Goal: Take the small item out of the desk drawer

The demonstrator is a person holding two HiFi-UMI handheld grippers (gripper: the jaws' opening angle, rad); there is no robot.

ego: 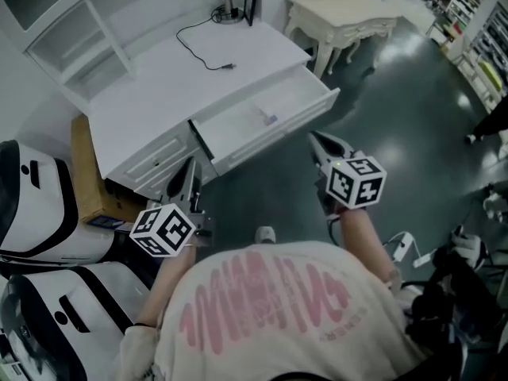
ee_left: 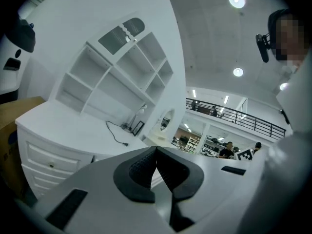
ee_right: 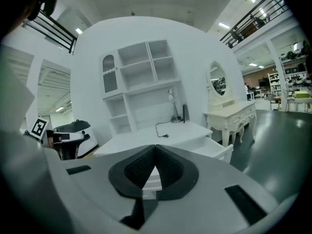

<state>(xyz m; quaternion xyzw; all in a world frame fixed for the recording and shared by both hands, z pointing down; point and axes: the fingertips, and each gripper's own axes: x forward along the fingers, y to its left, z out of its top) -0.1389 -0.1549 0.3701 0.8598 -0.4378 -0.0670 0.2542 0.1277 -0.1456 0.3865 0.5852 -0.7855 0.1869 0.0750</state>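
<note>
The white desk (ego: 159,78) has its middle drawer (ego: 305,109) pulled out toward me. A small purplish item (ego: 271,120) lies on the drawer's floor. My left gripper (ego: 190,165) hovers in front of the desk's left drawers, shut and holding nothing; its pads (ee_left: 146,167) meet at the tip. My right gripper (ego: 315,138) hangs just off the drawer's front right corner, also shut and holding nothing, with its pads (ee_right: 168,169) pressed together. In the right gripper view the open drawer (ee_right: 217,149) shows beyond the jaws; the item is hidden there.
A black cable (ego: 202,50) lies on the desk top, with a lamp base (ego: 230,10) and a dark frame (ego: 251,2) at the back. A shelf hutch (ego: 71,22) stands to the left. A cardboard box (ego: 86,169), white-and-black machines (ego: 32,205) and a cream dressing table (ego: 349,14) flank the desk.
</note>
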